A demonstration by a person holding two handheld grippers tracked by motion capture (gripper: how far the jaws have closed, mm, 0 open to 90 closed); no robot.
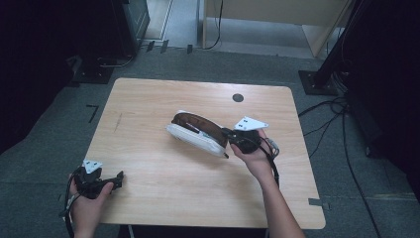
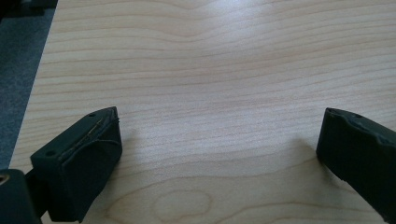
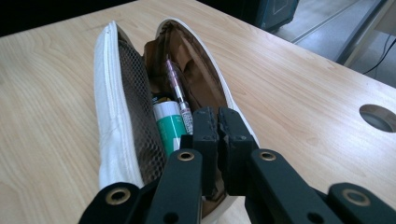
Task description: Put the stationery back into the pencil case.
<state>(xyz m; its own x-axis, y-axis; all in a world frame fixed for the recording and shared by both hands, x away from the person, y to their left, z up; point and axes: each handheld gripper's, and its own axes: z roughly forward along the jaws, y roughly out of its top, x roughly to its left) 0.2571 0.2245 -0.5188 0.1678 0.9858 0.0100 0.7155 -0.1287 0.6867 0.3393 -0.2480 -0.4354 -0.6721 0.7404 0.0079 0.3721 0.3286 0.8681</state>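
White pencil case (image 1: 195,135) lying on its side mid-worktop, a bit right of centre, mouth unzipped and gaping. Brown lining, mesh pocket (image 3: 140,116) inside along the white wall. Contents: green-and-white tube (image 3: 169,126), maybe a glue stick, plus a slim pen (image 3: 177,91) w/ clear barrel; more may be hidden deeper.

Right gripper (image 3: 218,126) at the case's near end, jaws pressed together at the rim of the opening. Looks like pinching the brown-lined edge or the zip end, but fabric between the pads not clearly visible, so can't tell for sure what's held. Left gripper (image 1: 116,179) parked near the front-left corner of the worktop (image 1: 148,99), well apart from the case, jaws spread wide over bare wood, holding nothing.

Handling, as a guess: soft fabric shell, light, floppy w/o support; walls collapse under squeeze rather than resist. Loose items inside likely to roll or slide out if mouth tips down. Best holds prob. the stitched zip edge or the end seam, where cloth is doubled and stiffer; mid-wall pinch would just bunch. Mesh could snag a jaw tip.

Room: plenty of open wood left and front of the case. Right edge of worktop fairly near the right hand; round cable hole (image 1: 237,97) behind the case, near the back edge, worth avoiding w/ small items. Floor cables at right, off the worktop.
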